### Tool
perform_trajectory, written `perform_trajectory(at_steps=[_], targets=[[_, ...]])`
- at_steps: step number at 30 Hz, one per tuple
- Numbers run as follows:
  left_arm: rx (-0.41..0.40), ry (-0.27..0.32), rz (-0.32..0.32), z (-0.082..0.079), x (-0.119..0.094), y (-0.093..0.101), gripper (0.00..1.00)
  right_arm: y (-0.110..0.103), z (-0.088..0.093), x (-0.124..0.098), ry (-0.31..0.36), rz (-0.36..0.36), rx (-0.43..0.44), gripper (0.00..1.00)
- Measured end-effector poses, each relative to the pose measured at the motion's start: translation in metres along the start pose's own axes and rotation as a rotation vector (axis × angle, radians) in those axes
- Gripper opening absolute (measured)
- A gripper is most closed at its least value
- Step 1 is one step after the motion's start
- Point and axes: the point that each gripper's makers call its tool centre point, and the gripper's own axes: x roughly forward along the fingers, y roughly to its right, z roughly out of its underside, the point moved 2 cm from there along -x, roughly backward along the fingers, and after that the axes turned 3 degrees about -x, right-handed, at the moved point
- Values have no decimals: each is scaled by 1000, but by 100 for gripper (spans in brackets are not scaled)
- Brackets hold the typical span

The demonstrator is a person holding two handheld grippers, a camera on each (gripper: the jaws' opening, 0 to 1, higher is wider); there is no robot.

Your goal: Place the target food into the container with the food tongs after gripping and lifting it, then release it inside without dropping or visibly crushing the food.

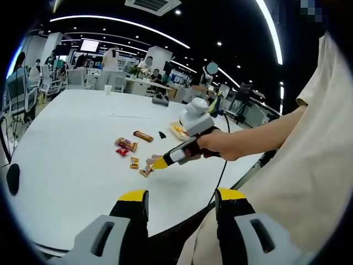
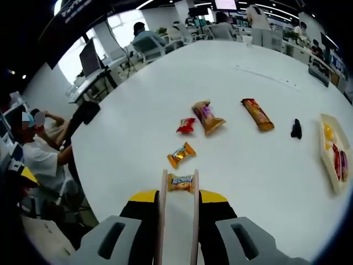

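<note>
Open-plan office w/ ceiling strip lights, desks and seated people around a big white counter (image 2: 138, 105).

Right tool (image 2: 179, 185) holds pale tongs (image 2: 163, 221) between its yellow-tipped jaws; the two tong arms run forward, parallel, w/ a narrow gap. Their tips sit on either side of a small orange-wrapped candy (image 2: 180, 182) lying on the counter (whether the tips touch or pinch it, can't tell). In the left gripper view the same tool (image 1: 160, 162) reaches in from the right, held by a hand (image 1: 218, 144), tips down at the candy (image 1: 146, 171).

Other snacks on the counter: a second orange candy (image 2: 181, 154) just beyond the first, a small red packet (image 2: 186, 125), a larger orange-purple packet (image 2: 208, 117), a long brown bar (image 2: 257, 114), then a small black object (image 2: 296, 128). Tray (image 2: 325, 154) at the right edge already has a few wrapped items in it, well apart from the gripped-at candy.

Left tool (image 1: 181, 200) hangs above the near counter edge, jaws wide apart, nothing between them.
</note>
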Motion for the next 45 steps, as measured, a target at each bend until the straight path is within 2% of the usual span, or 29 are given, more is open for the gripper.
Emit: perform_trajectory(at_steps=[20, 30, 40, 45], targets=[[-6, 4, -25, 0, -7, -12, 47, -5, 10, 17, -65, 19, -23, 27], [-28, -4, -33, 8, -9, -14, 47, 1, 14, 18, -86, 46, -36, 27], [-32, 6, -41, 3, -10, -20, 47, -2, 10, 22, -96, 50, -57, 27], [-36, 8, -44, 4, -11, -22, 47, -3, 14, 26, -112, 54, -74, 27]])
